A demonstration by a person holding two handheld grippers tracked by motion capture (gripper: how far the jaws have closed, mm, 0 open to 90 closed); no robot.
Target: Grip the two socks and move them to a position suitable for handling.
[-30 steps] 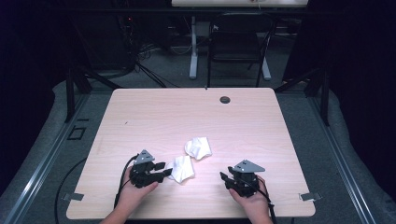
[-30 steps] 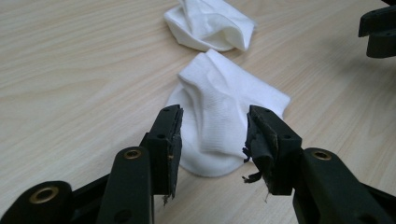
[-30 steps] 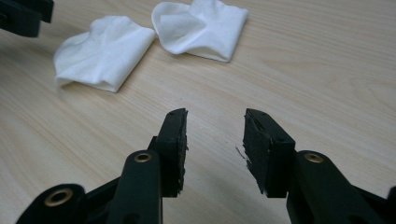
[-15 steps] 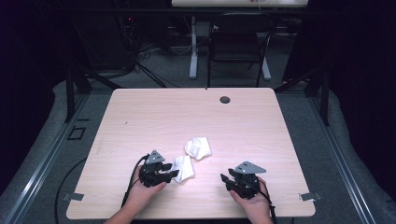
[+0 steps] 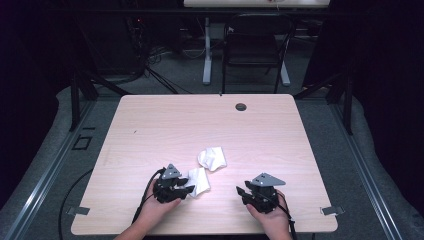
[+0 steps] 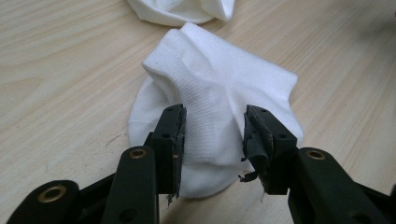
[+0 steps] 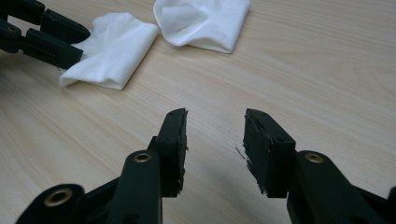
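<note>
White sock (image 6: 219, 98) lay flat, long axis running straight away from the left gripper (image 6: 212, 135), whose half-open jaws, just closing, straddled its near end ungripped; right gripper (image 7: 215, 140) half open, empty.

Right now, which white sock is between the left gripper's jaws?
The near sock, the one closer to the person. The left gripper has its jaws on either side of it. The far sock lies apart, untouched.

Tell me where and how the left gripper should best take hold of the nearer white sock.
Probably at the raised fold along the nearer sock's middle, coming in low from its near, rounded end. There the fabric bunches into a ridge standing up off the table, and the left gripper already straddles it, its jaws having just been closing, pads not yet clearly pressing. The flatter edges offer less to pinch.
</note>
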